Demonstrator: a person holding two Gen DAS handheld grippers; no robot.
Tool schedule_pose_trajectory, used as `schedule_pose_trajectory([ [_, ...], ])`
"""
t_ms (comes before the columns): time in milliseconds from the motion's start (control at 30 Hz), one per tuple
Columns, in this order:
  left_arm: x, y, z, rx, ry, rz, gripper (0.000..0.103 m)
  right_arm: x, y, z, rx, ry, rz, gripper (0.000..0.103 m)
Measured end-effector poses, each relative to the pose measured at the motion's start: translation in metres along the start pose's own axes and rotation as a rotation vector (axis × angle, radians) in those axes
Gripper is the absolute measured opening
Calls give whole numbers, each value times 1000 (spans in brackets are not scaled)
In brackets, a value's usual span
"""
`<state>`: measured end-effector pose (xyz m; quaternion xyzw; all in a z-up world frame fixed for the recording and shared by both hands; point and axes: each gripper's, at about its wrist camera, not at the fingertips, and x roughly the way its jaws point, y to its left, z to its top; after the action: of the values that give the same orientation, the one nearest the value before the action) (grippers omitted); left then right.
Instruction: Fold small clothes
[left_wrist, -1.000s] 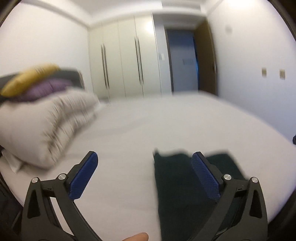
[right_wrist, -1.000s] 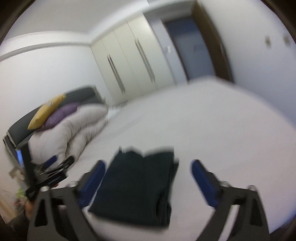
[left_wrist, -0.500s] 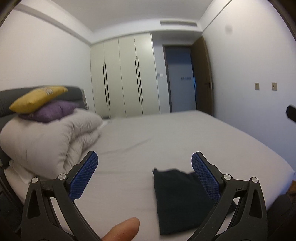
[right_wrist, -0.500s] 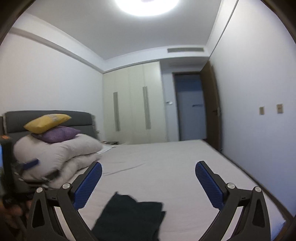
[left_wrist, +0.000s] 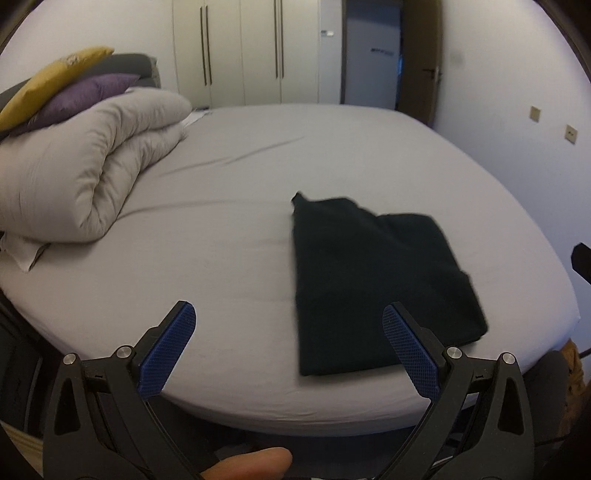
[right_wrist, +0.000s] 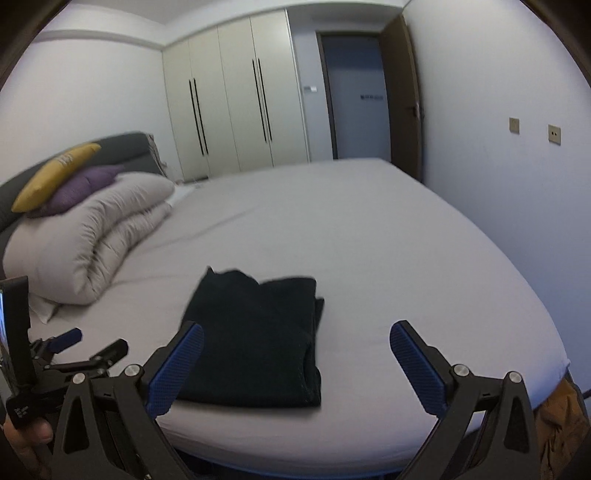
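1. Left gripper (left_wrist: 288, 325): spread wide, blue ribbed pads far apart, nothing between them; held above the near edge of the bed (left_wrist: 229, 229), clear of the sheet.
2. Right gripper (right_wrist: 295, 339): likewise wide open and empty, raised over the near edge of the mattress.
3. Dark folded garment (left_wrist: 373, 280): flat on the grey sheet near the front edge, folded to a rough rectangle, layered edges showing on its right side in the right wrist view (right_wrist: 258, 339); one corner poking up at the far left.
4. Relative to the left gripper: garment ahead and to the right, its near right part behind the right-hand pad in that view; touched by neither pad.
5. Relative to the right gripper: garment ahead and to the left, partly behind the left-hand pad; no contact visible.
6. Rolled grey duvet (left_wrist: 85, 173) at the left of the bed, well apart from the garment; purple cushion (left_wrist: 85, 96) on top, yellow cushion (left_wrist: 48, 81) on that.
7. Cream wardrobe (right_wrist: 236, 107) with long dark handles at the far wall, beside a doorway (right_wrist: 354, 96).
8. Fingertip (left_wrist: 247, 463) at the bottom edge of the left wrist view.
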<state>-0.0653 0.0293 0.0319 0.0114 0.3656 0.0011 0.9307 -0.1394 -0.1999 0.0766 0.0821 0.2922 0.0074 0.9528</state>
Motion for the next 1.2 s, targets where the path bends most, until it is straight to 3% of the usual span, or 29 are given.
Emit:
schedule_pose_trajectory([
  [167,26,6,-9,-12,32,-1,103,7,7,-6,-40,37,-22,103],
  [1200,31,16,-10,-19,78,-23,103,33,12,-26,-46,152,-38,103],
])
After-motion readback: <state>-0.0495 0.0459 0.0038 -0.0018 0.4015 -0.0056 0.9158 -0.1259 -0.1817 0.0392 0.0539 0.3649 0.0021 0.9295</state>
